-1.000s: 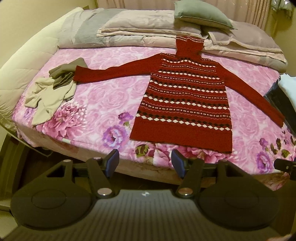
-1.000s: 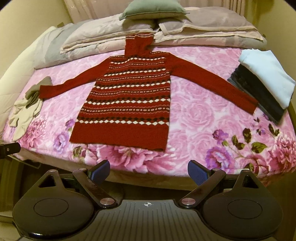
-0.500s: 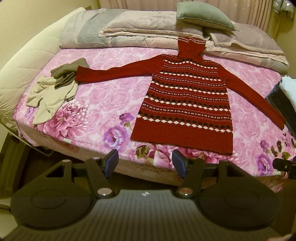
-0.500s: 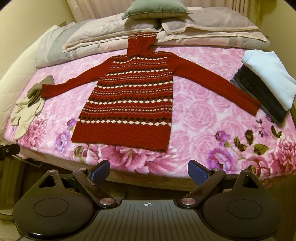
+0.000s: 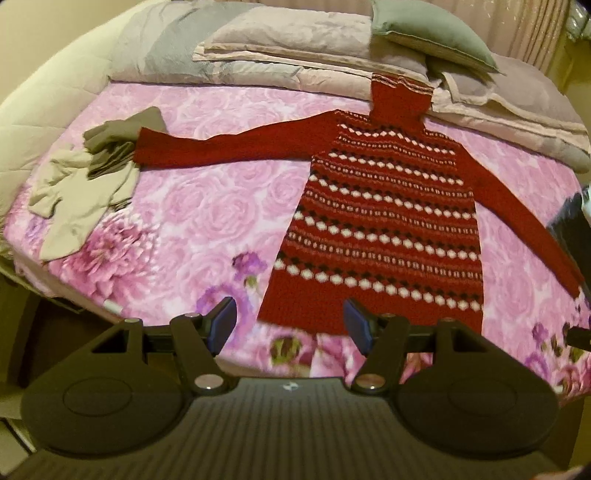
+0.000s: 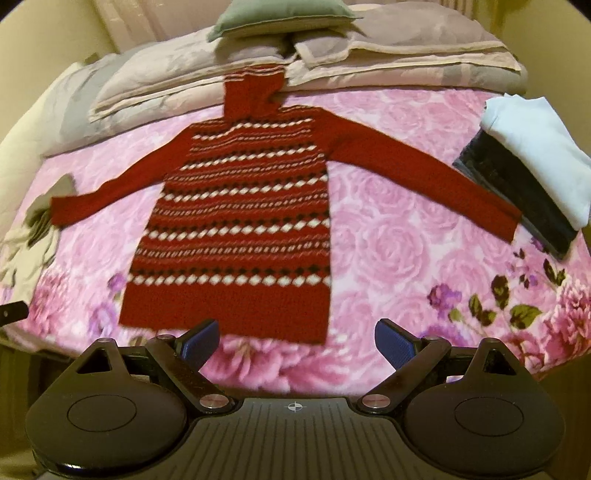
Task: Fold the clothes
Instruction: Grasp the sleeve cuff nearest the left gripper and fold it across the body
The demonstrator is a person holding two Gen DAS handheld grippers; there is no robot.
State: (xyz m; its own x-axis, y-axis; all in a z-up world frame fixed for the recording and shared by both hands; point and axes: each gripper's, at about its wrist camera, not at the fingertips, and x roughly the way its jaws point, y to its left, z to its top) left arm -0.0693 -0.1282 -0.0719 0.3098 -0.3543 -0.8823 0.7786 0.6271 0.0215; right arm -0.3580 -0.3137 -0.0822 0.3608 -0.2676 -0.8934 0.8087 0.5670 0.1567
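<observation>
Two grippers hang over the near edge of the bed (image 5: 177, 236), both spread wide and holding nothing. The left gripper (image 5: 290, 325) has the sweater's (image 5: 388, 229) lower left hem corner showing between its fingers. The right gripper (image 6: 295, 343) sits just below the hem's right half. The sweater (image 6: 240, 221) lies flat, sleeves spread, collar toward the pillows (image 6: 280, 14). Beige clothes (image 5: 77, 192) touch its left cuff; a folded stack (image 6: 528, 166) sits by the right cuff.
</observation>
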